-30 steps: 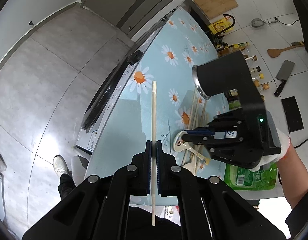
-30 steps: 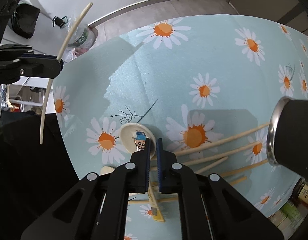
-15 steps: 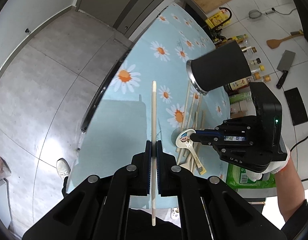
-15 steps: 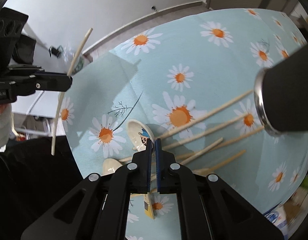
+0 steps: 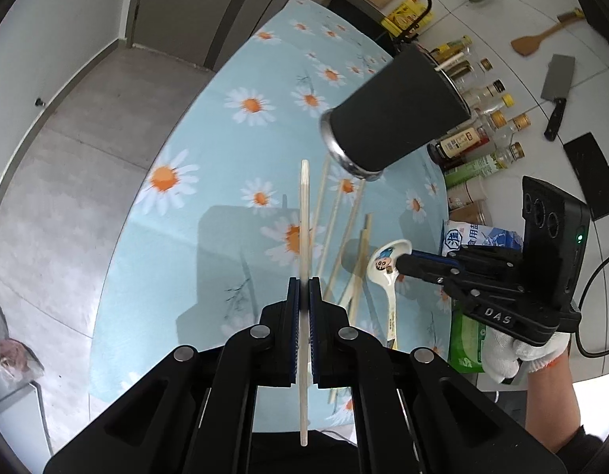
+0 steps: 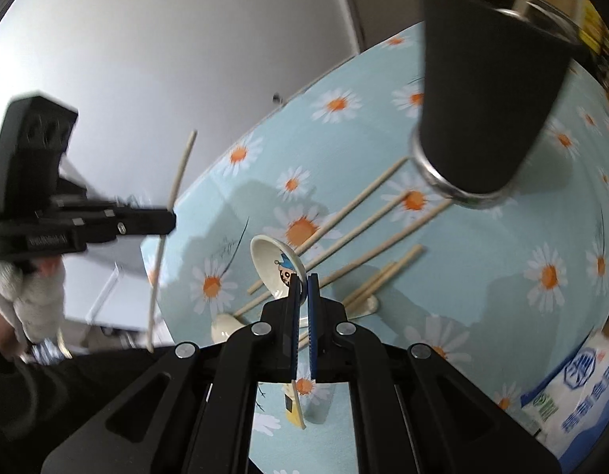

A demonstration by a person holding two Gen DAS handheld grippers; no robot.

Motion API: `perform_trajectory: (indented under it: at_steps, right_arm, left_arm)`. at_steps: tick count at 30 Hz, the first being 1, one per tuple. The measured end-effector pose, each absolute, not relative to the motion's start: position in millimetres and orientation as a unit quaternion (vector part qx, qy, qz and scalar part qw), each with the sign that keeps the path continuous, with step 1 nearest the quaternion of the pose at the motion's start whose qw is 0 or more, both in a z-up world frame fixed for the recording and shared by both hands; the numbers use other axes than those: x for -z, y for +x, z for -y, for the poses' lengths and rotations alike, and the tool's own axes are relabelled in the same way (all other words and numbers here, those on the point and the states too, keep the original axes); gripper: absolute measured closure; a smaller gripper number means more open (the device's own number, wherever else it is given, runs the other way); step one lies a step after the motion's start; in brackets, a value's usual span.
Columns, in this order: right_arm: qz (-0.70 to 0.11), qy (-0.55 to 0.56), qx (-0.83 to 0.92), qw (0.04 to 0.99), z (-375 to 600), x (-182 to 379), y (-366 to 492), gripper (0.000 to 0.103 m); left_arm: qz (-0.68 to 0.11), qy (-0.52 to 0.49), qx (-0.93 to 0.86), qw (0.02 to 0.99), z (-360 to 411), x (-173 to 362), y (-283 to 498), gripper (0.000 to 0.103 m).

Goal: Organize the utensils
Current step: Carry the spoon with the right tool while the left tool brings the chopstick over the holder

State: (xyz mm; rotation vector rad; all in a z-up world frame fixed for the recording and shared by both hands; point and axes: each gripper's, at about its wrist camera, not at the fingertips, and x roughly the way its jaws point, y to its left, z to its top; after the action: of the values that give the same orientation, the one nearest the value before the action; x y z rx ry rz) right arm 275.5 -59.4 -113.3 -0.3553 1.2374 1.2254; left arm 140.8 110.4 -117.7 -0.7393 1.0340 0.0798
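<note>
Now right tool (image 6: 301, 281) clenching spoon (image 6: 278, 266), lifted off table since earlier; left tool (image 5: 303, 288) grips chopstick (image 5: 304, 213).

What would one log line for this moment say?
left gripper: shut on chopstick | right gripper: shut on spoon | black cup: upright on table | loose chopsticks: on table

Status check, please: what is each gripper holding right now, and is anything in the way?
Left gripper shut on pale wooden chopstick. Right gripper shut on white ceramic cartoon-print spoon. Tall black metal-rimmed cup ahead, nothing blocking. Loose chopsticks on daisy tablecloth.
</note>
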Motion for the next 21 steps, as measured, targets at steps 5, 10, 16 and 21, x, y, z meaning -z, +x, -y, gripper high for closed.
perform_trajectory:
  at_steps: [5,10,16,21]
  right_arm:
    - [-0.533,-0.089,-0.547,0.640,85,111,287,0.098]
    - [-0.517,-0.046,-0.551,0.653,100,100,291,0.098]
    - [-0.493,0.049,-0.535,0.685,136,89,310,0.098]
    - [-0.469,0.082,-0.513,0.714,151,75,320,0.098]
  left_arm:
    - [-0.484,-0.318,-0.041,0.814,-90,103,160,0.100]
    - [-0.480,-0.292,-0.047,0.826,-73,85,178,0.100]
    - [-0.465,-0.232,-0.054,0.853,-55,61,195,0.099]
    - [-0.435,-0.205,-0.033,0.876,-47,43,210,0.100]
